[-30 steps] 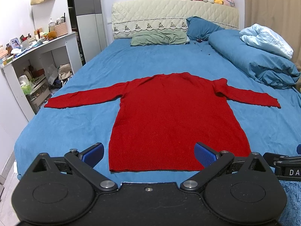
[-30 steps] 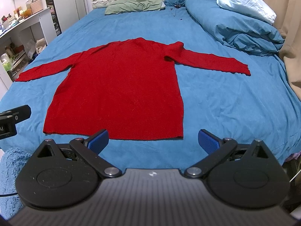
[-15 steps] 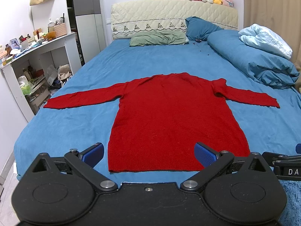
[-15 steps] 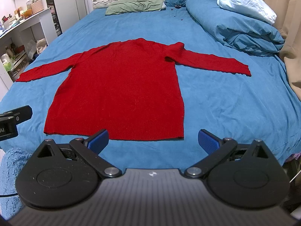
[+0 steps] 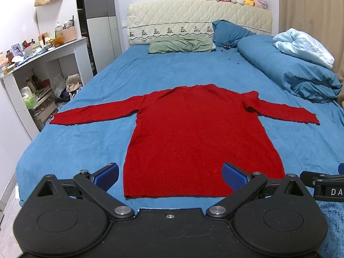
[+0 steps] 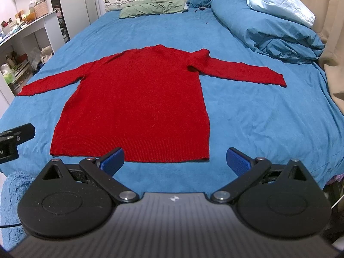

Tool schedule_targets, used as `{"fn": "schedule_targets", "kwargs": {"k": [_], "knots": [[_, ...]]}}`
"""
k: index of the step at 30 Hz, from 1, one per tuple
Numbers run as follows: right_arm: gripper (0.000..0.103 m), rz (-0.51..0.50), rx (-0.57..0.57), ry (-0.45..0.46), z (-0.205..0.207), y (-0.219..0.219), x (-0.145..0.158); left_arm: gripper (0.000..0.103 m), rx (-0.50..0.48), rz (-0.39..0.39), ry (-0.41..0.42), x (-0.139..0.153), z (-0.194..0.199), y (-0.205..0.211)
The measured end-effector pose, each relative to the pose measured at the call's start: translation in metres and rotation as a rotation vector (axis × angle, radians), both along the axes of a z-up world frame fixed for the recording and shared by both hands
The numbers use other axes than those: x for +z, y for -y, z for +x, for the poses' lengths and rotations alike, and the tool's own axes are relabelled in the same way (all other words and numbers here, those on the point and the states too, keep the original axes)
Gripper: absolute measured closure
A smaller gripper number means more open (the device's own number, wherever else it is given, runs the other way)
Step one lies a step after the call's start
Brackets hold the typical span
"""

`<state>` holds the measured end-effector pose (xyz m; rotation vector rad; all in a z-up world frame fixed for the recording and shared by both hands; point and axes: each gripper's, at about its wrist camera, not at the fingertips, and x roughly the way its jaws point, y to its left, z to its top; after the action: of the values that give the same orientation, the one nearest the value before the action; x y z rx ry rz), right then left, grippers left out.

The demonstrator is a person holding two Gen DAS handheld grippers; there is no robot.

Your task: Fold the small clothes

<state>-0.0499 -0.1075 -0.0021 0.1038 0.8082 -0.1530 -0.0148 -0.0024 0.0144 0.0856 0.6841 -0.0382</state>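
A red knitted sweater (image 5: 197,133) (image 6: 137,99) lies flat on the blue bed sheet (image 5: 86,146), hem toward me, both sleeves spread out to the sides. The right shoulder has a small bunched fold (image 6: 200,62). My left gripper (image 5: 171,175) hovers open just before the hem, its blue pads wide apart and holding nothing. My right gripper (image 6: 175,161) is also open at the hem's right half, empty. Each gripper's body shows at the edge of the other's view: the right one (image 5: 322,188), the left one (image 6: 13,137).
A rolled blue duvet (image 5: 286,71) with a pale blue blanket on it lies along the bed's right side. Pillows (image 5: 180,46) and a padded headboard are at the far end. A cluttered white desk (image 5: 40,64) stands to the left. A beige curtain (image 6: 331,43) hangs at the right.
Both views have shifted very slightly toward the sweater's hem. The sweater has not moved and both grippers stay open.
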Motion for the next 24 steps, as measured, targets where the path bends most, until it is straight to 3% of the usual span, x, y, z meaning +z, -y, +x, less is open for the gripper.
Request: {"fn": "schedule_targets", "kwargs": {"k": [7, 13, 19, 24], "knots": [[0.0, 0.018, -0.05, 0.069, 0.025, 0.036, 0.026, 0.0, -0.064, -0.037, 0.088, 0.038, 0.039, 0.017], [0.0, 0.025, -0.139, 0.17, 0.065, 0.097, 0.057, 0.0, -0.109, 0.024, 0.185, 0.066, 0.109, 0.055], [0.0, 0.014, -0.229, 0.203, 0.126, 0.173, 0.061, 0.0, -0.187, -0.05, 0.131, 0.057, 0.2, 0.087], [0.0, -0.008, -0.314, 0.172, 0.174, 0.223, 0.027, 0.0, -0.209, -0.054, 0.06, 0.026, 0.27, 0.116]]}}
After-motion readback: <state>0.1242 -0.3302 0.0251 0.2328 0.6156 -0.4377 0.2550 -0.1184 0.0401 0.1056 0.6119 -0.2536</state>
